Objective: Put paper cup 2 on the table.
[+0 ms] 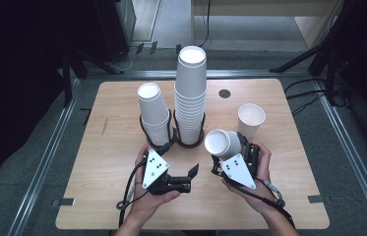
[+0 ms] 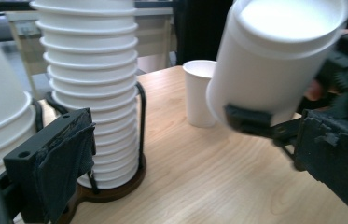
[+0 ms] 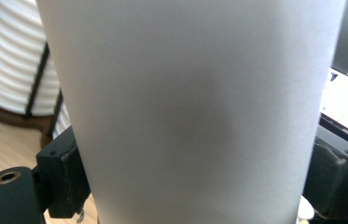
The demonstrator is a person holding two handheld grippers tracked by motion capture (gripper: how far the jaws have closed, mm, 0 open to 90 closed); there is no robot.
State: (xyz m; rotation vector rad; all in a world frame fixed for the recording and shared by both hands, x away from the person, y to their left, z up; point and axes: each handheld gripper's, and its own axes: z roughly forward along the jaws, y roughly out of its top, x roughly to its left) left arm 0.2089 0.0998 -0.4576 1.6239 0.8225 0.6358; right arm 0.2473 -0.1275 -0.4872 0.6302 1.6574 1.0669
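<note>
The right gripper [image 1: 231,147], a black two-jaw tool with a grey three-cornered plate on top, grips a white paper cup [image 1: 222,142] by its sides; in the right gripper view the cup's wall [image 3: 190,112] stands between the two black jaws, whose pads press on it from either side. The held cup is off the table and tilted, its open mouth turned up and toward the person, just in front and to the right of the taller stack of white paper cups [image 1: 191,93], which serves here as the landmark. That tall stack stands in a dark round wire holder [image 1: 190,140] near the middle of the light wooden table [image 1: 122,196]. Just to the left of it a shorter stack of the same white cups [image 1: 154,115] stands in a second wire holder, the two bases touching or nearly so. To the right of the tall stack, well apart from it, a single white paper cup [image 1: 251,119] stands upright on the wood, just behind the held cup. The left gripper [image 1: 191,173] lies low in front of the tall stack, pointing toward the right gripper, its jaws apart with nothing between them; in the left gripper view one padded jaw stands beside the tall stack's [image 2: 92,84] base.
</note>
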